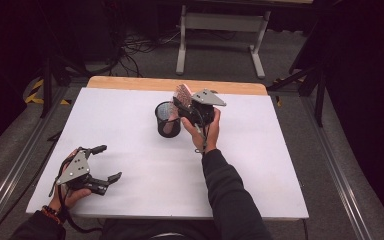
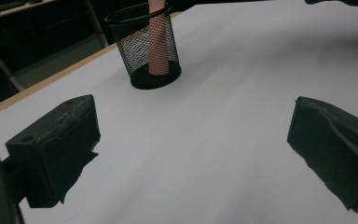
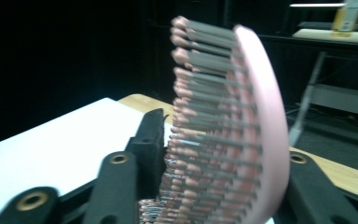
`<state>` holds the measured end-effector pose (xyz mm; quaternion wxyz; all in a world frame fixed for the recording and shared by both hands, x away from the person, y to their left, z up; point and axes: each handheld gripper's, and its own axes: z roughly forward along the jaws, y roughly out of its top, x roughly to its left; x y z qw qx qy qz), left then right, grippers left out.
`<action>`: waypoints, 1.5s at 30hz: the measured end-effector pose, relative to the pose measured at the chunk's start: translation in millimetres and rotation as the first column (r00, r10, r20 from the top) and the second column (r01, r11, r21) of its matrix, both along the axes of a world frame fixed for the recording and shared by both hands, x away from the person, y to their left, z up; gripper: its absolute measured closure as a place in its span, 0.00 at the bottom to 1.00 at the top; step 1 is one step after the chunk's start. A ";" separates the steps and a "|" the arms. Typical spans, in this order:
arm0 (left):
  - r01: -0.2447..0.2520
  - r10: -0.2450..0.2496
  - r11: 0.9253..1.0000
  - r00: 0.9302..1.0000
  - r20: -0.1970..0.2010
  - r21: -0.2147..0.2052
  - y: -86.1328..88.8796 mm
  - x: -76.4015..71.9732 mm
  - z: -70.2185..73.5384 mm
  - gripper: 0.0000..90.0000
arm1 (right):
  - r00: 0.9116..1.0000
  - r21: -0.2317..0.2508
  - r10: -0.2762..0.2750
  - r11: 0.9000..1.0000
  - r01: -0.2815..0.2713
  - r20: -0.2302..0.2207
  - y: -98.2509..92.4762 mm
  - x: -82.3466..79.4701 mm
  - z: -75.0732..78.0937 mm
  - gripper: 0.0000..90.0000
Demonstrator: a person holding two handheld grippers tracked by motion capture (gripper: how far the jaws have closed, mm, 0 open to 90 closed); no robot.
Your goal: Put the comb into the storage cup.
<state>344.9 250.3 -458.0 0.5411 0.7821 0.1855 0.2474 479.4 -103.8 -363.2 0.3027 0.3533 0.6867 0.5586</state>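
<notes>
A pink hairbrush stands head-up, its handle down inside a black mesh cup at the middle of the white tabletop. My right gripper is just right of the cup, shut on the brush's head. In the right gripper view the bristles rest against one jaw and the pink back lies against the other, around my right gripper. My left gripper rests near the table's front left corner, open and holding nothing. The left gripper view looks past my left gripper to the cup.
The white board covers a wooden table whose far edge shows as a tan strip. Beyond it on the floor stand a grey metal frame and loose cables. Dark stands flank both sides of the table.
</notes>
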 end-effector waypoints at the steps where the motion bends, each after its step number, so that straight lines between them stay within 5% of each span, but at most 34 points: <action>1: 0.002 -0.002 1.000 1.000 0.002 0.003 -0.8 -0.8 0.1 0.04 | 1.000 0.012 -0.004 1.000 0.004 0.002 -3.5 -1.6 2.0 0.64; 10: 0.002 -0.002 1.000 1.000 0.007 0.008 -1.3 -0.9 0.6 0.04 | 1.000 -0.016 -0.009 1.000 0.009 0.011 -6.1 -2.9 3.8 0.62; 22: 0.000 0.000 1.000 1.000 0.000 0.011 -1.5 0.0 -0.1 0.04 | 0.999 -0.095 -0.022 0.995 0.026 0.043 -5.4 -6.1 12.8 0.44; 45: 0.008 -0.008 1.000 1.000 -0.004 0.028 -3.0 1.1 -1.5 0.03 | 0.994 -0.137 -0.030 0.990 0.044 0.109 -10.5 -15.2 28.5 0.21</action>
